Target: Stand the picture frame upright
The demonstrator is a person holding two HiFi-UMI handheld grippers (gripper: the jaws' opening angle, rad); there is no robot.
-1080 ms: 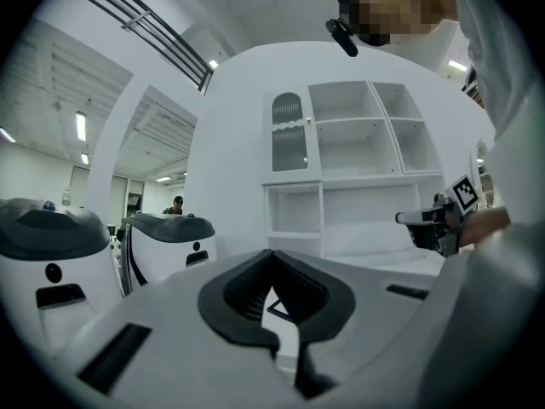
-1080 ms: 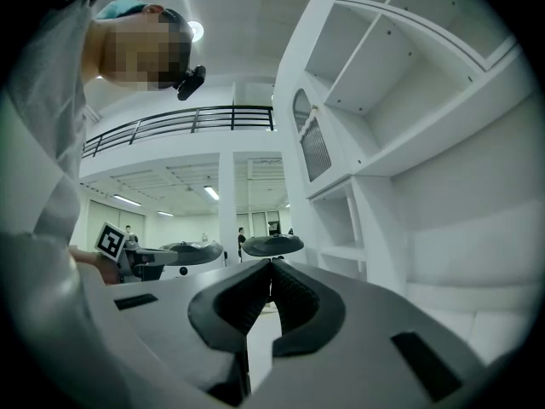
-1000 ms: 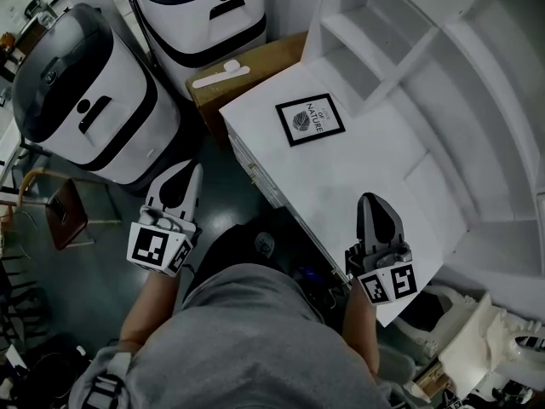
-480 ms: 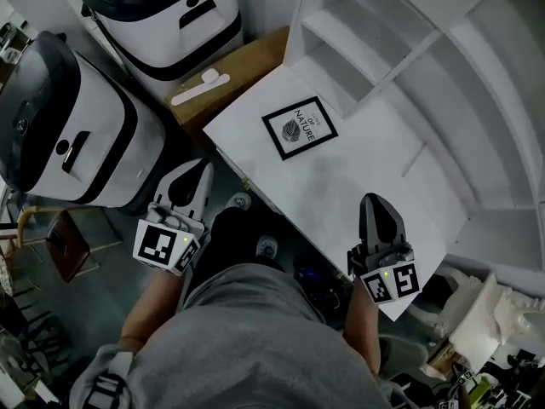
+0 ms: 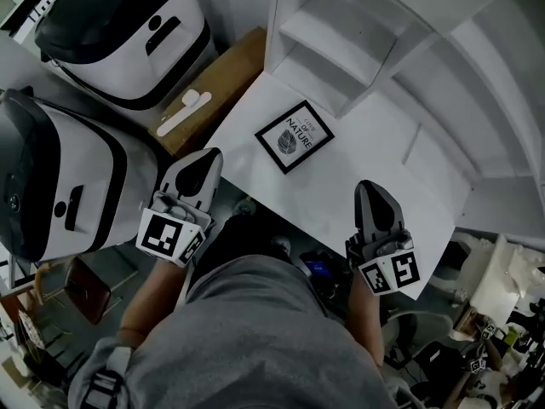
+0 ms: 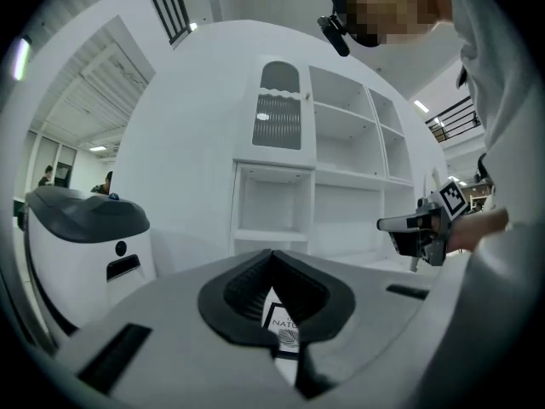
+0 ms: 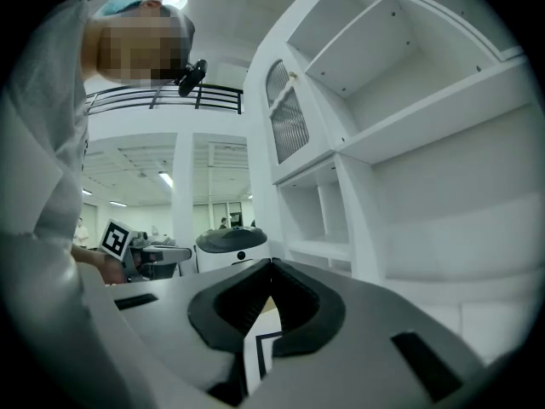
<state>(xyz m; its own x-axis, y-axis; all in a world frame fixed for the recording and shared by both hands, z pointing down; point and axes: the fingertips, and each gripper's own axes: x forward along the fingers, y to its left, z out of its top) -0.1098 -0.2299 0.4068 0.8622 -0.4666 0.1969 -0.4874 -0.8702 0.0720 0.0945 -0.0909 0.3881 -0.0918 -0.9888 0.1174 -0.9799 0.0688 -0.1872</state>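
- White table (image 5: 366, 152) takes up the middle of the head view, with a white shelf unit (image 5: 341, 32) butted up against its far side, at roughly 1 o'clock from the frame.
- picture frame (image 5: 295, 136) is lying flat and face up on the table. It has a black border and a leaf print with "NATURE" on it, and it's turned on a diagonal. Not standing yet, and nothing is touching it.
- left gripper (image 5: 203, 164) is at about 8 o'clock from the frame, right by the table's left corner. Its jaws are pressed together with nothing in them, and its own view shows the frame through the gap behind the tips.
- right gripper (image 5: 375, 198) is at about 4 o'clock from the frame, over the table near the front edge. Same deal here: jaws closed and empty, well apart from the frame.
- cardboard box (image 5: 223, 71) sits at about 10 o'clock from the frame with a white tool-looking thing (image 5: 183, 113) on top; can't tell what it is.
- two big white-and-black bins (image 5: 119, 32) are off past the box, around 9 to 10 o'clock.
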